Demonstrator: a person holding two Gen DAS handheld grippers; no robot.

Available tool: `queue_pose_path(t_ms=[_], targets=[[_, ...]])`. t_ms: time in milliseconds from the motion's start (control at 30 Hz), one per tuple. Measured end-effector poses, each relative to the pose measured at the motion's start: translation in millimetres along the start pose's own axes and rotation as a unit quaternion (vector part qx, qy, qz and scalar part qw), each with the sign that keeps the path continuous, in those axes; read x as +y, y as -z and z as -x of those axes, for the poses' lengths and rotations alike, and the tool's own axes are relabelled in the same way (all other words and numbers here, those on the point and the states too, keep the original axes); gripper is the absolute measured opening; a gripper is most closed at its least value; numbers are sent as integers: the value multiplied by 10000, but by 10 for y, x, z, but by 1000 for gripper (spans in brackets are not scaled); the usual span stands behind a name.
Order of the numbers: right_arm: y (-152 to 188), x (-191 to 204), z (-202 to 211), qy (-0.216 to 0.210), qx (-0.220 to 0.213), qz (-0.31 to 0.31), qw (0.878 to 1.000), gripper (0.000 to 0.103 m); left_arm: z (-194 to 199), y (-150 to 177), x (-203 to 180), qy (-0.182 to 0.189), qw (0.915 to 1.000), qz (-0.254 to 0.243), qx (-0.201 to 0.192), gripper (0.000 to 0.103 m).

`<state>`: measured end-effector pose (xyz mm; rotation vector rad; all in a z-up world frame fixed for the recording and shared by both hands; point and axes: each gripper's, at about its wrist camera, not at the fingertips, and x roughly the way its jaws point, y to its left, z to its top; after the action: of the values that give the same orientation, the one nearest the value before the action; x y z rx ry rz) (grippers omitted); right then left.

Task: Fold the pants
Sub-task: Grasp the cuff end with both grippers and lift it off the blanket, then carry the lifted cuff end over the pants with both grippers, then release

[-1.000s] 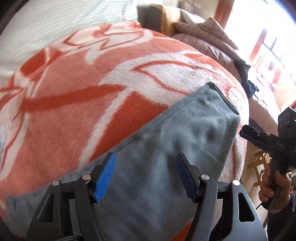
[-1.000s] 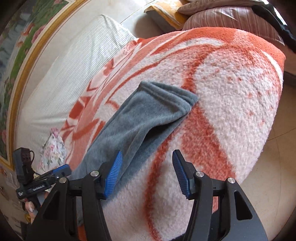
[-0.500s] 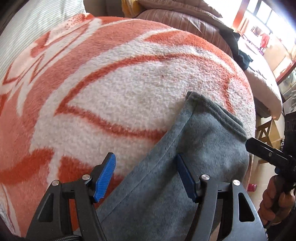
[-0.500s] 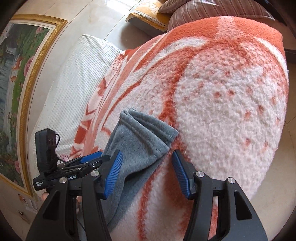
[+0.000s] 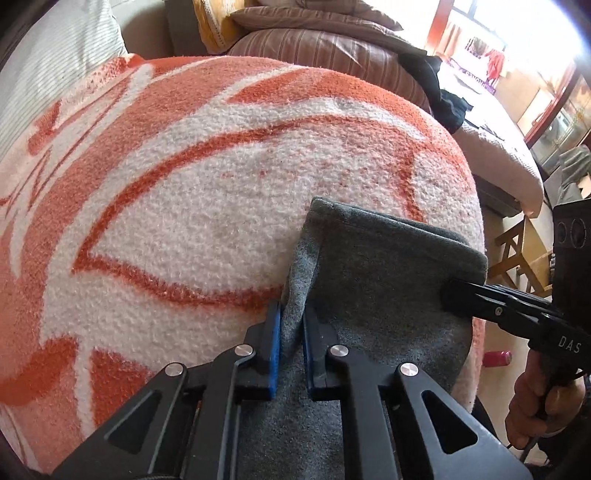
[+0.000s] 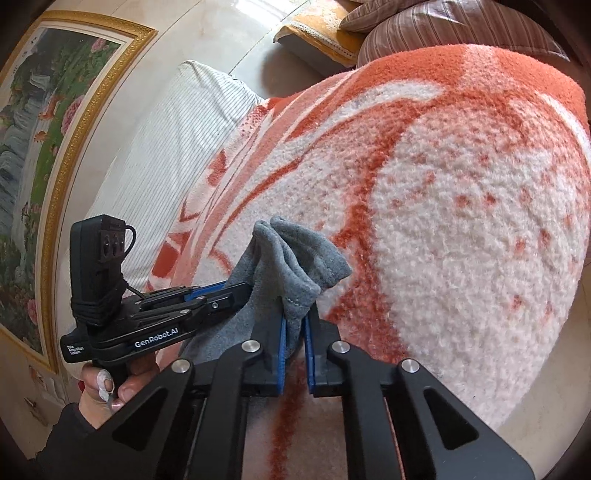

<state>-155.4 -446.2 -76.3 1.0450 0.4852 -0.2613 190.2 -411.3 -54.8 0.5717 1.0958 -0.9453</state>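
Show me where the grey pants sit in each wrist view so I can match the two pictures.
Left wrist: grey pants lower right, pinched by the left gripper.
Right wrist: grey pants lower centre, pinched by the right gripper.
Shared landmark: orange-and-white blanket beneath them.

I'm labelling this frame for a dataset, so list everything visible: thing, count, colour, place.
pants: one, grey fleece, end pinched up off the blanket by both grippers
blanket: one, orange and white, under the pants
striped cover: one, white ribbed, left of the blanket
framed painting: one, gold frame, far left wall
striped cushions: brown, behind the blanket
yellow cloth: one, beside the cushions
dark garment: one, black, right of the cushions
left gripper: black, blue pads, shut on the pants
right gripper: black, blue pads, shut on the pants
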Motion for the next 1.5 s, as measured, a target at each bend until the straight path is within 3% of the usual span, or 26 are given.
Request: queue_pose_path(t_ms=[167, 333, 433, 667, 967, 1167, 1500], targets=[[-24, 305, 148, -273, -110, 327, 9990, 9, 354, 97, 109, 281, 9982, 336, -401, 7], [13, 682, 248, -1198, -23, 496, 9916, 9, 804, 261, 236, 459, 9930, 630, -889, 7], [94, 922, 257, -1890, 134, 540, 9804, 9, 1097, 432, 361, 615, 9864, 897, -1231, 7], [448, 1677, 84, -2531, 618, 1153, 9586, 9, 1656, 1111, 690, 669, 9666, 1558, -1921, 5], [1113, 2304, -285, -2886, 1618, 1638, 9293, 9, 1991, 2163, 1200, 726, 9341, 2457, -2487, 5], [1558, 2438, -772, -2863, 2309, 1506, 9176, 9, 1845, 2851, 1626, 782, 9130, 3174, -2440, 5], [2033, 2300, -1384, -2489, 3138, 1337, 9065, 9, 1479, 3607, 1911, 895, 8885, 3928, -2197, 6]])
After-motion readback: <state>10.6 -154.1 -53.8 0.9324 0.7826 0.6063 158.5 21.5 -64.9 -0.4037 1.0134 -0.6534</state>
